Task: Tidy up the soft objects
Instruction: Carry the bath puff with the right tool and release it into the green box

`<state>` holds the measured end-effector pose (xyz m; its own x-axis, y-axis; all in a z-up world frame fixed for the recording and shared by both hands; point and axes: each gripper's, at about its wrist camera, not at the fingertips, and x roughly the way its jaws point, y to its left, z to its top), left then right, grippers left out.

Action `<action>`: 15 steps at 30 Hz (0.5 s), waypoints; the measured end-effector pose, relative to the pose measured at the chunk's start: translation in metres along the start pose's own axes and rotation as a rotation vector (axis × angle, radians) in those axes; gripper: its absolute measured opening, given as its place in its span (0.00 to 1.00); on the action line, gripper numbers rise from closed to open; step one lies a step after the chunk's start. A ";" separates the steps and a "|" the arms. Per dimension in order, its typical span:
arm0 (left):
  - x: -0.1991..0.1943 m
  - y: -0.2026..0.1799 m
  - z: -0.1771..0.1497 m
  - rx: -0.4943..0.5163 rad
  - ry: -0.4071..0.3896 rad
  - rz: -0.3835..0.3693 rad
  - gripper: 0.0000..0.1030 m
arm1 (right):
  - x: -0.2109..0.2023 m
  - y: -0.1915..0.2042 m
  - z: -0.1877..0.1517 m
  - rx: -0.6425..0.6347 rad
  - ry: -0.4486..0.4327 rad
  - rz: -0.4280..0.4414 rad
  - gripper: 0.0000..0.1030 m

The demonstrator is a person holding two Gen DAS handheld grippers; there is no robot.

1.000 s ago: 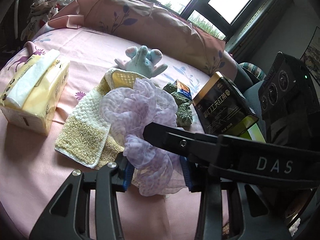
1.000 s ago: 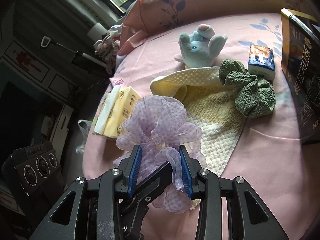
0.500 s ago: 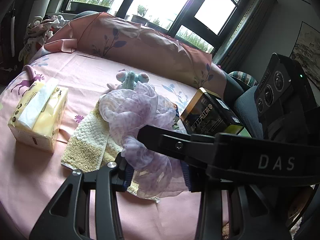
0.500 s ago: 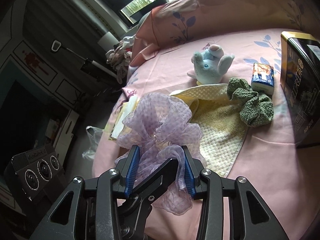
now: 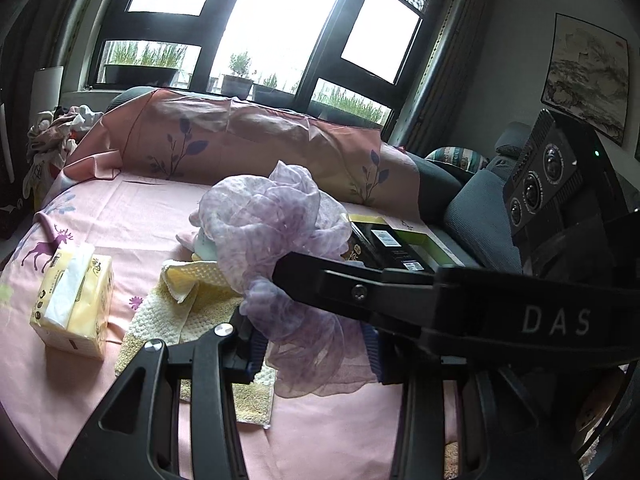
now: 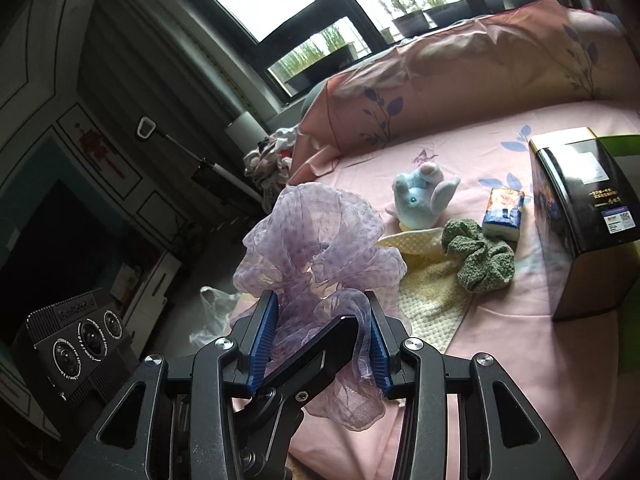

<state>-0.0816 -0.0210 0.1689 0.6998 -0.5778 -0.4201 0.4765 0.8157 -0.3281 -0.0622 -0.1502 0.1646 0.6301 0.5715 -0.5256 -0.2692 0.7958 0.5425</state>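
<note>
A sheer purple scrunchie (image 5: pixel 276 232) (image 6: pixel 320 256) hangs in the air above the pink bed, held by both grippers. My left gripper (image 5: pixel 314 344) and my right gripper (image 6: pixel 320 336) are each shut on its lower folds, crossing each other. Below lie a yellow waffle towel (image 5: pixel 176 312) (image 6: pixel 432 300), a green knitted scrunchie (image 6: pixel 480 260) and a pale blue plush toy (image 6: pixel 420 200). In the left wrist view the purple scrunchie hides most of the plush toy.
A yellow tissue pack (image 5: pixel 74 300) lies at the left of the bed. A black and gold tin (image 6: pixel 584 216) (image 5: pixel 392 248) stands at the right, a small blue tissue packet (image 6: pixel 504 212) beside it. A pink pillow (image 5: pixel 240 144) lines the back.
Both grippers have lifted the purple scrunchie up off the towel and tilted up, so the windows now show. The things on the bed have not moved.
</note>
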 end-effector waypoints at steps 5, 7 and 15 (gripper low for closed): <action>0.001 -0.023 0.007 0.041 -0.027 -0.030 0.37 | -0.030 -0.004 0.003 0.000 -0.076 -0.010 0.43; 0.003 -0.034 0.010 0.065 -0.036 -0.041 0.37 | -0.042 -0.009 0.005 0.002 -0.102 -0.010 0.43; 0.022 -0.082 0.014 0.126 -0.037 -0.097 0.39 | -0.086 -0.037 0.009 0.041 -0.193 -0.053 0.44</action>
<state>-0.0972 -0.1000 0.1982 0.6651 -0.6544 -0.3596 0.6040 0.7547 -0.2562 -0.0998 -0.2301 0.1957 0.7718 0.4765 -0.4210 -0.2046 0.8130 0.5452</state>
